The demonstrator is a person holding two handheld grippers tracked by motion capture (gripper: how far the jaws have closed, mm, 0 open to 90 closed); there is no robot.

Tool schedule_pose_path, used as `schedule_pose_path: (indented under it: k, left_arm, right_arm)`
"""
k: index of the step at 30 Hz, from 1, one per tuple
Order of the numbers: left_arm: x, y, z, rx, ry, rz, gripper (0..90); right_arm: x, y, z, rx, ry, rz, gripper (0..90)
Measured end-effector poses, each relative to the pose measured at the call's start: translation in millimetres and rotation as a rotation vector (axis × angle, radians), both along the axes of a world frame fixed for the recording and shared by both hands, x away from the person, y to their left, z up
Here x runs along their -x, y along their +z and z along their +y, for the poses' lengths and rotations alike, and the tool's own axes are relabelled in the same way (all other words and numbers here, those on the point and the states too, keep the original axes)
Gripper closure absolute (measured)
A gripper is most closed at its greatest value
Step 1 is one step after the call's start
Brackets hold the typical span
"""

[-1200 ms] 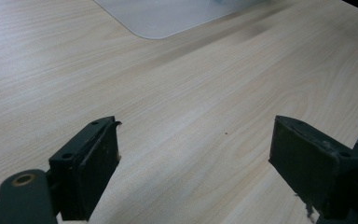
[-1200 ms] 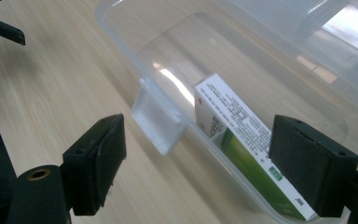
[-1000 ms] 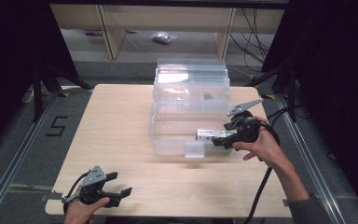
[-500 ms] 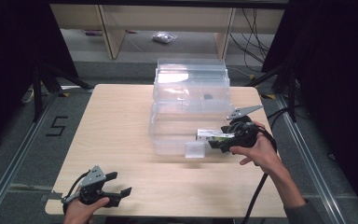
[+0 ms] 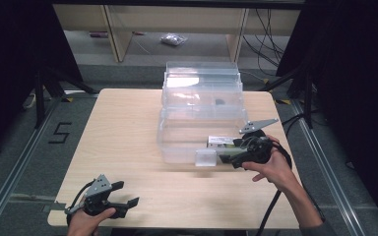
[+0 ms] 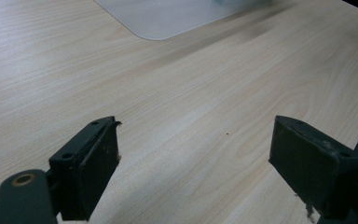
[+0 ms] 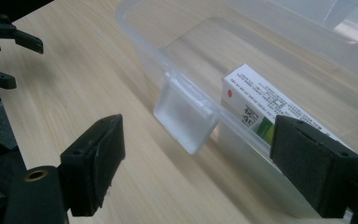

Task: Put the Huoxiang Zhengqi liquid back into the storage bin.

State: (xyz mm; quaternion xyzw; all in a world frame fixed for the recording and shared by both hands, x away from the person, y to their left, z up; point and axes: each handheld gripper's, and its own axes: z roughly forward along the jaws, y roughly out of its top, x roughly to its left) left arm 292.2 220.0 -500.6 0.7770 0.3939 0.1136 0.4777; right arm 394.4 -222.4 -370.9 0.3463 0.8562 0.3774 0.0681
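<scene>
High view: a pale wooden counter (image 5: 128, 128) carried a clear bin (image 5: 197, 140) with its lid (image 5: 202, 81) open toward the far side; a white carton (image 5: 220, 142) lay inside near the front wall, at the person's right end.
High view, grippers: the right gripper (image 5: 226, 158) lay level against the bin's front right corner; the left gripper (image 5: 128, 194) rested at the near left corner of the counter, well apart from the bin.
High view, floor: a "5" was marked on the floor (image 5: 59, 132) left of the counter.
Right gripper view: showed the bin's clear latch (image 7: 184, 114) hanging from the front rim, and the carton (image 7: 261, 109) behind the wall; the left gripper (image 7: 4, 56) sat far off at the top left.
Left gripper view: showed bare wood and one rounded corner of the bin (image 6: 168, 18) at the top.
Writing: the carton had small print, a red dot and a green patch; too fine to read.
Right fingers: had just been opening further; wide apart, gripping nothing.
Carton and right fingers: the carton lay just past the right-hand finger (image 7: 312, 163), inside the bin; the latch hung between the two fingers, farther off, untouched.
Left fingers: wide apart (image 6: 91, 172), nothing between them but counter.
</scene>
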Motion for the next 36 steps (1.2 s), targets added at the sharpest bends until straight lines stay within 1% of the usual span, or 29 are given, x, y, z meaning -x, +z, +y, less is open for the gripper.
schedule_pose_path:
  k: [1, 4, 5, 6, 7, 8, 9, 10, 11, 12, 13, 14, 16, 18, 19, 20, 21, 23, 24, 25, 26, 27, 28, 29, 30, 33, 34, 35, 36]
  left_arm:
    - [-0.2, -0.1, 0.2, 0.001, -0.002, 0.0, 14.9]
    - [-0.7, -0.6, 0.0, 0.006, -0.008, 0.0, 14.9]
    - [-0.7, -0.6, 0.0, 0.006, -0.008, 0.0, 15.0]
    - [-0.7, -0.6, 0.0, 0.006, -0.008, -0.001, 14.9]
    - [-0.7, -0.6, 0.0, 0.006, -0.008, -0.001, 14.9]
    - [-0.8, -0.6, 0.1, 0.005, -0.008, 0.0, 14.9]
    - [-0.8, -0.7, -0.1, 0.006, -0.008, 0.001, 14.9]
    - [-0.8, -1.0, -0.2, 0.005, -0.009, 0.002, 14.9]
    - [-0.8, -1.1, -0.5, 0.007, -0.008, 0.002, 14.9]
    - [-0.8, -1.0, -0.5, 0.007, -0.008, 0.002, 14.9]
    - [-0.8, -0.8, -0.1, 0.005, -0.009, 0.001, 14.9]
    - [-0.8, -0.8, -0.1, 0.005, -0.009, 0.001, 14.9]
    - [-0.8, -0.8, 0.0, 0.005, -0.009, 0.002, 14.9]
    - [-0.5, -0.9, -1.0, 0.005, -0.007, 0.002, 14.9]
    - [-0.7, -1.4, -1.3, 0.012, -0.01, 0.001, 14.9]
    - [-0.7, -1.4, -1.3, 0.012, -0.01, 0.001, 14.9]
    - [-0.7, -1.2, -1.1, 0.008, -0.01, 0.003, 14.9]
    - [-0.7, -1.0, -0.7, 0.003, -0.006, 0.002, 14.9]
    - [-0.7, -1.0, -0.7, 0.003, -0.006, 0.002, 14.9]
    - [-0.6, -1.0, -0.8, 0.004, -0.006, 0.001, 14.9]
    - [-0.6, -1.0, -0.8, 0.004, -0.006, 0.001, 14.9]
    - [-0.7, -1.3, -1.0, 0.009, -0.011, 0.003, 14.9]
    - [-0.7, -1.4, -0.9, 0.008, -0.014, 0.002, 14.9]
    - [-0.7, -1.3, -0.8, 0.006, -0.016, 0.001, 14.9]
    - [-0.7, -1.3, -0.8, 0.006, -0.016, 0.001, 14.9]
    - [-0.3, -1.3, -1.3, 0.007, -0.013, 0.002, 14.9]
    - [-0.3, -1.3, -1.3, 0.007, -0.013, 0.002, 14.9]
    - [-0.6, -1.4, -1.1, 0.007, -0.014, 0.003, 14.9]
    - [-0.6, -1.4, -1.1, 0.007, -0.014, 0.003, 14.9]
  right_arm:
    - [0.6, -2.4, 0.0, -0.001, 0.004, -0.02, 18.5]
    - [2.6, -3.9, 0.7, -0.008, 0.006, -0.019, 17.5]
    - [3.8, -4.0, 0.7, -0.008, 0.0, -0.011, 17.4]
    - [3.7, -6.1, 0.7, -0.016, 0.009, -0.027, 17.3]
    - [4.9, -8.4, 1.8, -0.031, -0.004, -0.039, 17.4]
    - [4.9, -8.4, 1.8, -0.031, -0.004, -0.039, 17.4]
    - [7.2, -9.2, 0.5, -0.03, -0.005, -0.024, 17.0]
    - [7.2, -10.0, 0.0, -0.029, -0.001, -0.028, 17.0]
    - [9.1, -11.8, 0.4, -0.054, -0.013, -0.026, 16.9]
    - [9.8, -12.1, -0.6, -0.051, -0.006, -0.021, 16.9]
    - [12.0, -13.1, -0.1, -0.051, -0.015, -0.004, 16.5]
    - [12.0, -13.1, -0.1, -0.051, -0.015, -0.004, 16.5]
    - [14.3, -16.2, 0.2, -0.049, -0.012, -0.01, 16.4]
    - [16.2, -18.6, 0.2, -0.05, 0.007, -0.021, 16.4]
    - [18.7, -20.7, 1.6, -0.057, -0.007, -0.013, 16.2]
    - [18.7, -20.7, 1.6, -0.057, -0.007, -0.013, 16.2]
    - [18.3, -21.7, 1.2, -0.05, 0.012, -0.026, 16.2]
    - [21.1, -26.0, 3.0, -0.056, 0.013, -0.025, 16.3]
    - [21.3, -27.8, 3.0, -0.048, 0.029, -0.024, 16.3]
    - [22.9, -28.9, 3.8, -0.056, 0.021, -0.012, 16.3]
    - [22.9, -28.9, 3.8, -0.056, 0.021, -0.012, 16.3]
    - [23.0, -32.4, 3.5, -0.042, 0.029, -0.029, 16.3]
    - [24.7, -32.6, 4.2, -0.049, 0.02, -0.004, 16.3]
    - [24.0, -34.9, 4.1, -0.046, 0.027, -0.022, 16.3]
    - [25.0, -35.3, 4.6, -0.046, 0.029, 0.002, 16.3]
    - [27.8, -37.6, 5.6, -0.045, 0.009, 0.02, 16.3]
    - [27.8, -38.7, 5.4, -0.05, 0.006, 0.012, 16.3]
    - [27.2, -39.7, 4.5, -0.044, 0.015, -0.01, 16.2]
    - [27.2, -39.7, 4.5, -0.044, 0.015, -0.01, 16.2]
